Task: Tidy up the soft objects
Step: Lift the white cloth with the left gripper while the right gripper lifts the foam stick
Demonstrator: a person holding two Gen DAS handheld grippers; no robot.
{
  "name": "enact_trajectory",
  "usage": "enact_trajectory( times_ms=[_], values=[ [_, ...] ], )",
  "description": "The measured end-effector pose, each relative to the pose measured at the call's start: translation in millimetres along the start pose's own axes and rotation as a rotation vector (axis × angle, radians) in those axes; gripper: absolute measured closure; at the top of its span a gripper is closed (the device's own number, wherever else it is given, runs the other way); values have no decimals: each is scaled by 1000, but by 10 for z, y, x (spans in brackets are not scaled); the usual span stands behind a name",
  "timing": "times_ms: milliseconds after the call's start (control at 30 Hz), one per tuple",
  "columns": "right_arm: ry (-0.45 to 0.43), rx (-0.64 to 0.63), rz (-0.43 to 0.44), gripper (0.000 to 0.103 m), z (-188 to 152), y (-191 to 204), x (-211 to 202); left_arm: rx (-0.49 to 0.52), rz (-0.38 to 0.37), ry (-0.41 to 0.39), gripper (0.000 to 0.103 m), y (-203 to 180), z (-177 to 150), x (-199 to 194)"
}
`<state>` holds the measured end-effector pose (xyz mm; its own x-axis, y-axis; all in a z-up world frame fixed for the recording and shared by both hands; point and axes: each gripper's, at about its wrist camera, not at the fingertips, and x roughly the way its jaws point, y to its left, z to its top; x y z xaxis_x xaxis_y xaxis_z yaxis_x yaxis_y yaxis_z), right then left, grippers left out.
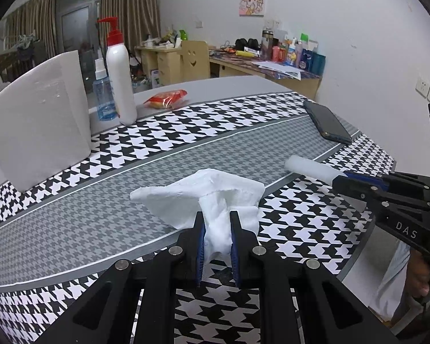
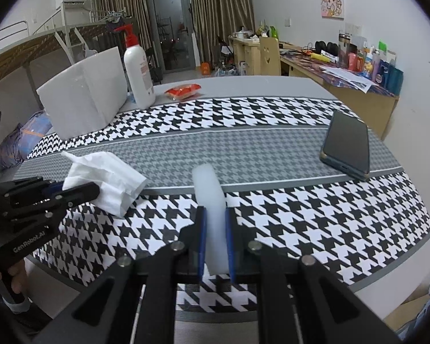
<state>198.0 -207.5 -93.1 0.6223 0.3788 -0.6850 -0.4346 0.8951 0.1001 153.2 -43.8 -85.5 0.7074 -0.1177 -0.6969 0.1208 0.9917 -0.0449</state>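
At the bottom centre of my left wrist view, my left hand-held gripper [image 1: 217,226] is clenched on a crumpled white tissue [image 1: 203,197], which spreads out above the fingertips over the houndstooth cloth [image 1: 163,132] covering the desk [image 1: 229,83]. At the bottom centre of the right wrist view, my right hand-held gripper [image 2: 215,220] grips a white foam stick [image 2: 210,200] that points up the frame between its blue pads [image 2: 202,229]. In the left view that stick shows at the right edge. A dark phone [image 2: 348,146] lies at the right of the cloth. In the upper left stand a white foam block [image 2: 86,94] and a white pump bottle [image 2: 137,71], with a red snack packet [image 2: 183,91] nearby.
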Motion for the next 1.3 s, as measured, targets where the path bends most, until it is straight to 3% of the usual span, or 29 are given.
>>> enact_trajectory(
  times_ms=[1300],
  values=[
    [-129,-72,86,87,522,740,-110,-55,131,-123,87,676,120,-532]
  ],
)
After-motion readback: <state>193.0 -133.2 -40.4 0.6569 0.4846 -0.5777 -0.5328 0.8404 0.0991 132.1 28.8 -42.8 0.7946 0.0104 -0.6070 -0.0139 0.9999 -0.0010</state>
